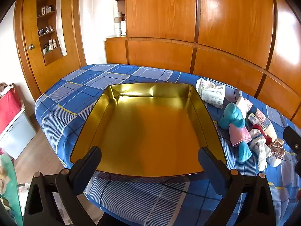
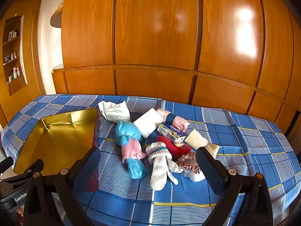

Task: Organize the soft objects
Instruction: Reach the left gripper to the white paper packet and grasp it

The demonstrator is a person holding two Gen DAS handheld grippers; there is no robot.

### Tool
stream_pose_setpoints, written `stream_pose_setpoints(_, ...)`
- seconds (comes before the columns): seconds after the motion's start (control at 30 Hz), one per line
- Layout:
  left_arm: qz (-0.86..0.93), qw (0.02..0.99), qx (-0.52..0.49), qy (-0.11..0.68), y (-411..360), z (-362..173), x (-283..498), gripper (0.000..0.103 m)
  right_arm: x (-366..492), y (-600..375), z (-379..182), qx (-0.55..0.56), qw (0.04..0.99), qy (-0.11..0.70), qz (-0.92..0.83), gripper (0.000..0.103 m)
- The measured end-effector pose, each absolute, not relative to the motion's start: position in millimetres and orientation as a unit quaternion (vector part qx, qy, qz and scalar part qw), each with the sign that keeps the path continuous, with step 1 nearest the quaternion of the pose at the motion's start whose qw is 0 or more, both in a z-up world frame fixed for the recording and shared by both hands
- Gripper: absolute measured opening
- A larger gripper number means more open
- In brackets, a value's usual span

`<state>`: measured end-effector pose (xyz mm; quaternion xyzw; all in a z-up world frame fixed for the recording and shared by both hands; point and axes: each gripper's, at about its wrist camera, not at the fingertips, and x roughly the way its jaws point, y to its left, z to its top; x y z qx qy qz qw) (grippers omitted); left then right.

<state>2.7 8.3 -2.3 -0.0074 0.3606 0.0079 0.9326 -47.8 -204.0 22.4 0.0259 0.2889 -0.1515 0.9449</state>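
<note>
Two claws hung wide apart over the bed (image 2: 188, 197), neither holding anything. The left claw (image 1: 149, 160) sat over the near rim of the gold tin (image 1: 150, 128), which lay empty on the plaid cover. The right claw (image 2: 148, 162) faced the heap of soft things just right of the tin: a blue plush toy in a pink dress (image 2: 129, 143) nearest the tin, a knit mitten (image 2: 160, 165) beside it, a red fuzzy piece (image 2: 175, 146) behind the mitten, and a satin scrunchie (image 2: 189, 163) touching the mitten's right side. A small carton (image 2: 170, 132) and a white packet (image 2: 115, 111) lay among them, behind the toy.

Judging by this layout, the sensible first pick was the plush toy: it was bulky, stood clear on its tin side, and needed the shortest carry. Closing across the dress at mid-body should give a firm hold without dragging the mitten. The carton looked rigid, so it probably belonged outside the tin.
</note>
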Motion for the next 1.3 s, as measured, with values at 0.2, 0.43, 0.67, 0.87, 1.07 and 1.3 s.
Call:
stream_pose_setpoints(0.2,0.007,0.932,-0.005,0.363,5.5,-3.6,2.8,0.103,-46.2,-206.8,19.3,0.027,0.945,0.290,-0.150,0.103)
stream_pose_setpoints(0.43,-0.040,0.923,-0.007,0.383,-0.5,-7.2,10.7,0.103,-42.6,-215.4,10.6,0.035,0.942,0.301,-0.145,0.103)
stream_pose_setpoints(0.67,-0.103,0.906,-0.010,0.410,-17.7,-8.3,26.5,0.103,-32.9,-251.6,-2.0,0.054,0.929,0.338,-0.140,0.103)
stream_pose_setpoints(0.87,-0.134,0.902,0.026,0.410,-37.3,4.2,54.7,0.103,-28.3,-296.2,-6.8,0.072,0.923,0.356,-0.123,0.103)
stream_pose_setpoints(1.07,-0.163,0.901,0.049,0.399,-61.4,26.6,104.7,0.103,-19.6,-332.5,-17.0,0.075,0.921,0.365,-0.112,0.103)
stream_pose_setpoints(1.3,-0.161,0.897,0.078,0.404,-110.2,26.7,176.1,0.103,-18.3,-351.1,-31.0,0.107,0.920,0.362,-0.102,0.103)
